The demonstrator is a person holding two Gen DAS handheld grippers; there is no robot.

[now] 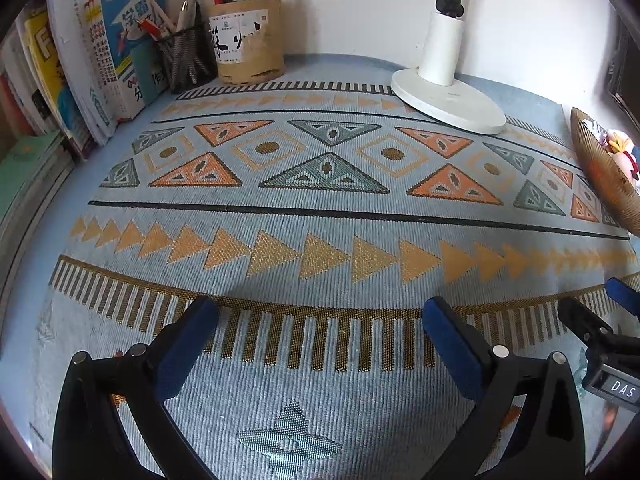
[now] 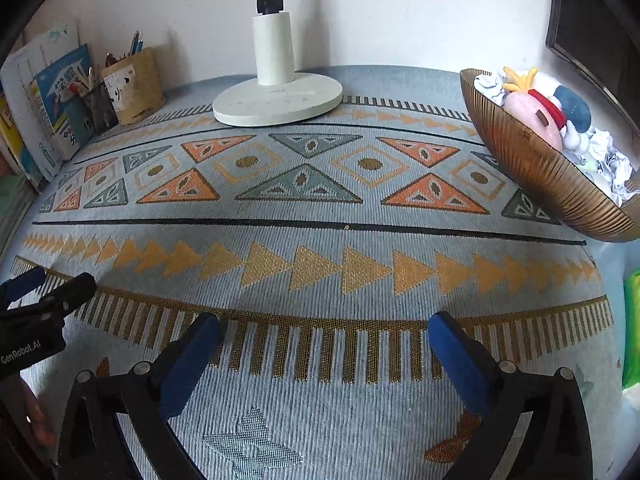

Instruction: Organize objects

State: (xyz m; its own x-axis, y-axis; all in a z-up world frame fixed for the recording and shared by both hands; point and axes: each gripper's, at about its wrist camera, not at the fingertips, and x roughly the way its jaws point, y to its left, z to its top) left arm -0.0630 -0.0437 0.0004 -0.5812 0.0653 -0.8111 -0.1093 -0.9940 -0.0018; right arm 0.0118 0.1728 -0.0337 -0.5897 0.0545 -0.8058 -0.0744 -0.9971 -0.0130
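A brown ribbed bowl (image 2: 532, 168) at the right edge of the patterned cloth holds a pink plush toy (image 2: 528, 114), a blue soft toy and crumpled paper (image 2: 612, 164); its rim (image 1: 600, 172) also shows in the left wrist view. Two pen holders stand at the back left: a black mesh one (image 1: 186, 58) and a tan one (image 1: 248, 42), both with pens. My left gripper (image 1: 320, 314) hangs open over the cloth, nothing between its blue pads. My right gripper (image 2: 324, 328) is open as wide, empty, over the same band of cloth.
A white lamp base (image 1: 448, 98) with its post stands at the back middle. Books (image 1: 100, 60) lean against the wall at the left. Something green (image 2: 632, 328) lies at the right edge. Each gripper shows at the edge of the other's view.
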